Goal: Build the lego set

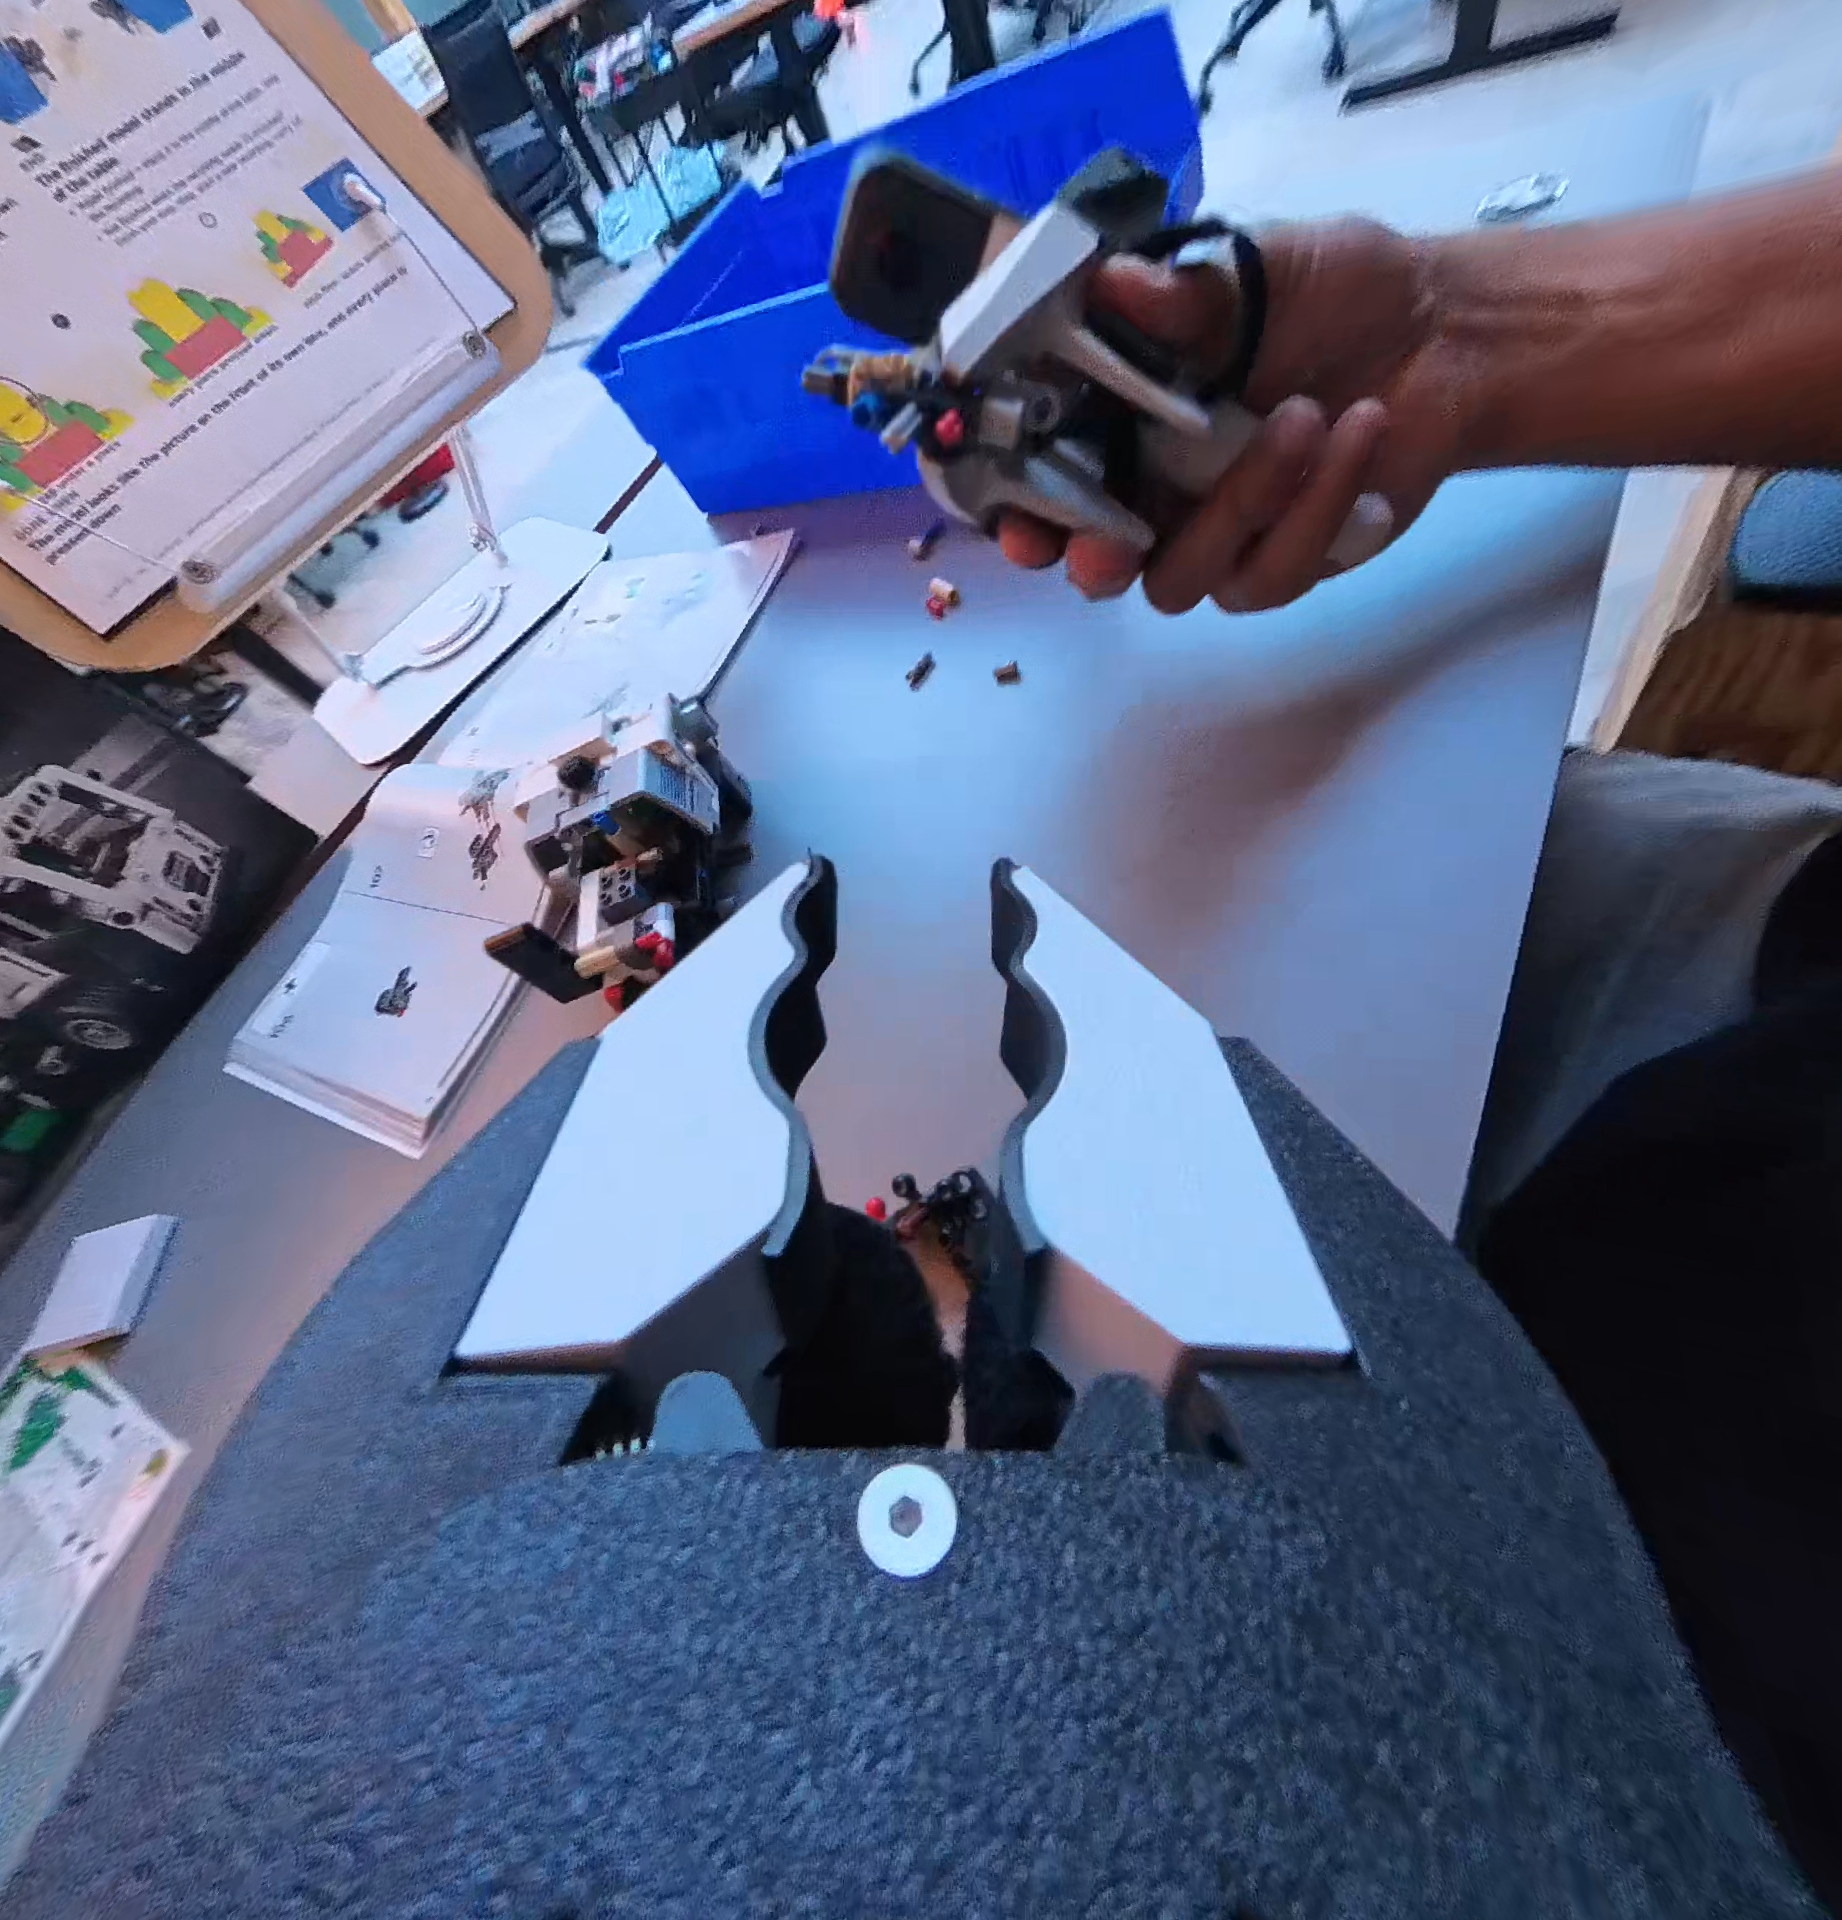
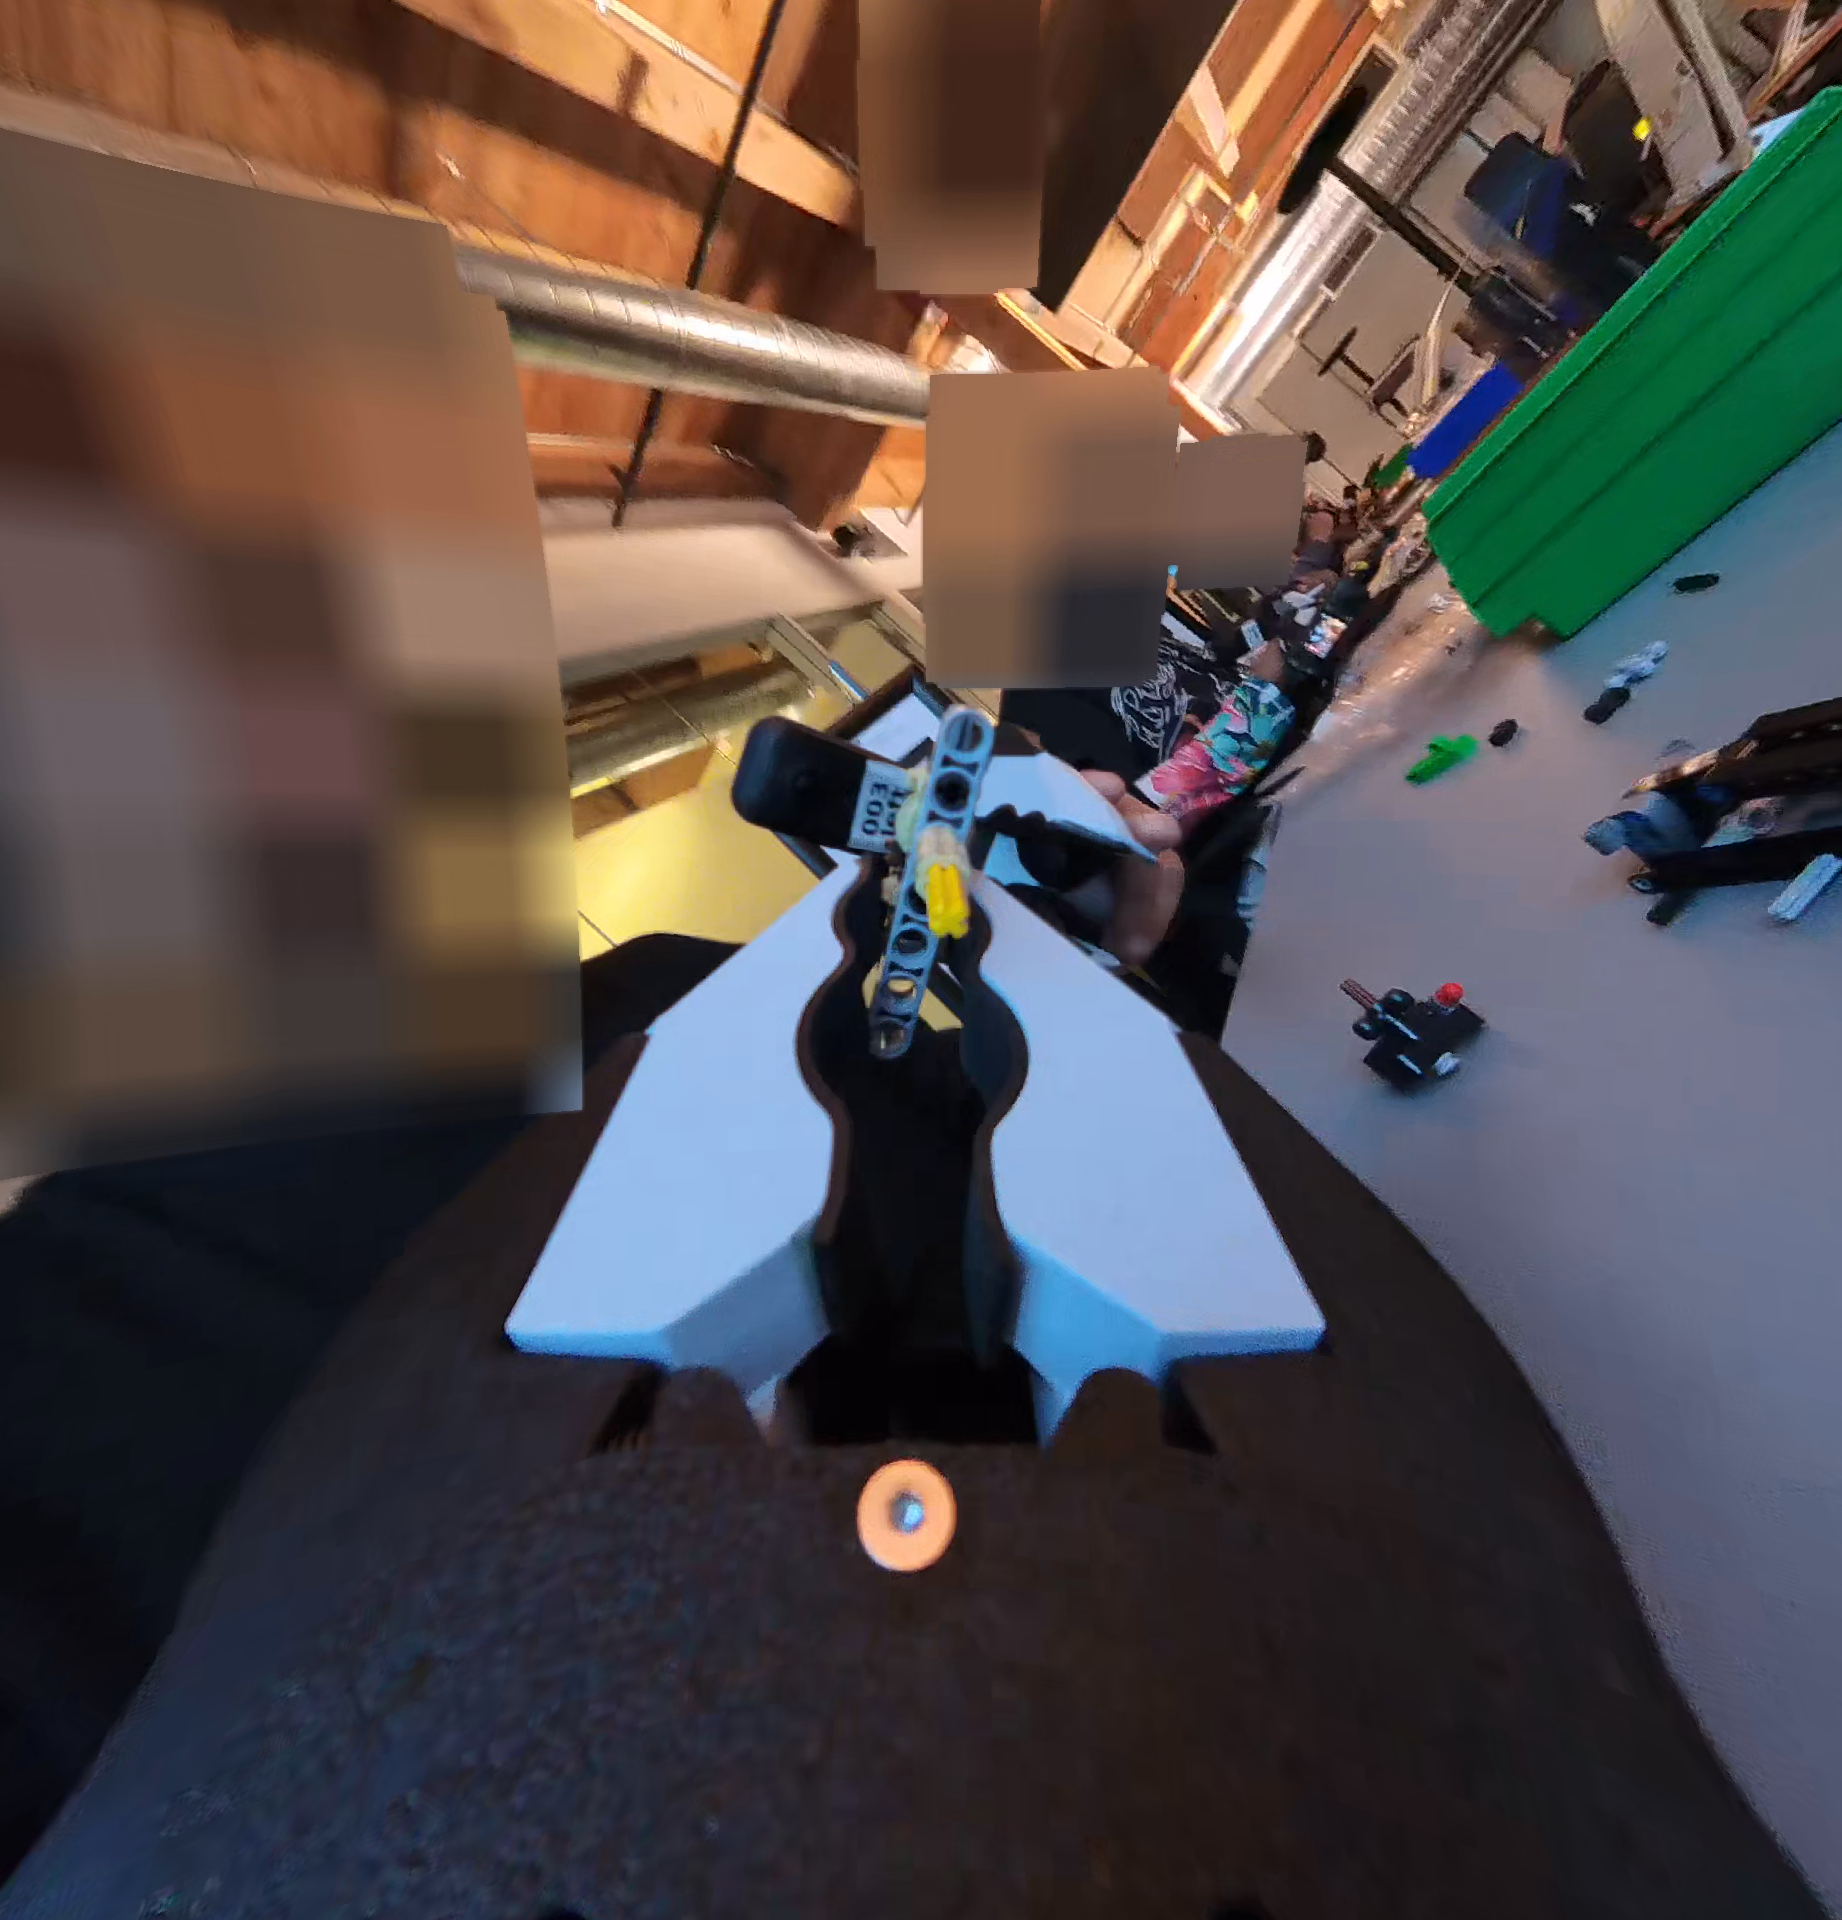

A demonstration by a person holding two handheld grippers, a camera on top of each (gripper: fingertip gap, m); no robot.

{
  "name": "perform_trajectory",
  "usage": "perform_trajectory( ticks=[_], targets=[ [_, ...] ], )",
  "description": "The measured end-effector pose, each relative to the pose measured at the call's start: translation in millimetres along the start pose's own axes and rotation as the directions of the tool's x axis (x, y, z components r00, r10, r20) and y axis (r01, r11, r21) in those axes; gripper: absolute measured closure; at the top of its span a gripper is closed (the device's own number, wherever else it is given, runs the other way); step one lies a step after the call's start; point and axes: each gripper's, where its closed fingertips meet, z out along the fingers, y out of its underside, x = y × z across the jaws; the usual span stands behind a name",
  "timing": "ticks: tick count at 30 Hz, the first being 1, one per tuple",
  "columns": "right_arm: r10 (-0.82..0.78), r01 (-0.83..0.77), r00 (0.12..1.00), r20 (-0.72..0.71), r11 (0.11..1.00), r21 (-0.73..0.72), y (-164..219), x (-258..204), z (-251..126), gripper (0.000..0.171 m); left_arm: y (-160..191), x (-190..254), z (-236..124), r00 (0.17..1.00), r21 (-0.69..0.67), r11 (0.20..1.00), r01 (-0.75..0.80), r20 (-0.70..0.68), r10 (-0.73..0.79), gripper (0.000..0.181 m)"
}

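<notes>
Beam between right fingers

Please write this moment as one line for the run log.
left claw: open, empty, above table | right claw: shut on grey beam, raised | white model: on table, beside manual

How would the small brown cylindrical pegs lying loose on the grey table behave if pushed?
The small brown cylindrical pegs look rounded, so they would likely roll. Being tiny, they probably weigh little and could scatter across the smooth grey table.
</notes>
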Motion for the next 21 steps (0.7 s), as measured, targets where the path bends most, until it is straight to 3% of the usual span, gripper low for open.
perform_trajectory(
  ticks=[3,6,10,14,19,21],
  targets=[
    [-0.007,0.006,0.999,-0.046,1.000,-0.020,4.5,11.0,-0.3,0.160,-6.0,-2.5,-5.4,0.999,0.061,0.997,0.041,-0.013,-0.040,0.153],
    [0.042,-0.045,0.998,-0.036,0.996,-0.082,18.9,15.5,11.1,0.160,-18.0,4.1,-2.8,1.000,0.115,0.993,-0.018,0.000,0.018,0.148],
    [0.141,-0.144,0.990,-0.025,0.972,-0.188,44.7,21.2,28.9,0.161,-20.8,18.1,7.7,0.987,0.096,0.982,-0.163,0.030,0.161,0.145],
    [0.184,-0.185,0.983,-0.027,0.953,-0.240,60.8,25.4,37.1,0.160,-19.4,26.1,11.5,0.989,0.097,0.984,-0.147,-0.006,0.149,0.153],
    [0.133,-0.137,0.991,-0.036,0.957,-0.257,63.4,24.6,38.5,0.159,-14.7,29.7,13.0,0.993,0.074,0.991,-0.109,-0.045,0.113,0.159],
    [0.059,-0.067,0.998,-0.038,0.963,-0.262,61.8,20.3,38.2,0.147,-15.8,26.6,12.7,0.996,0.078,0.993,-0.083,-0.039,0.086,0.159]
  ],
)
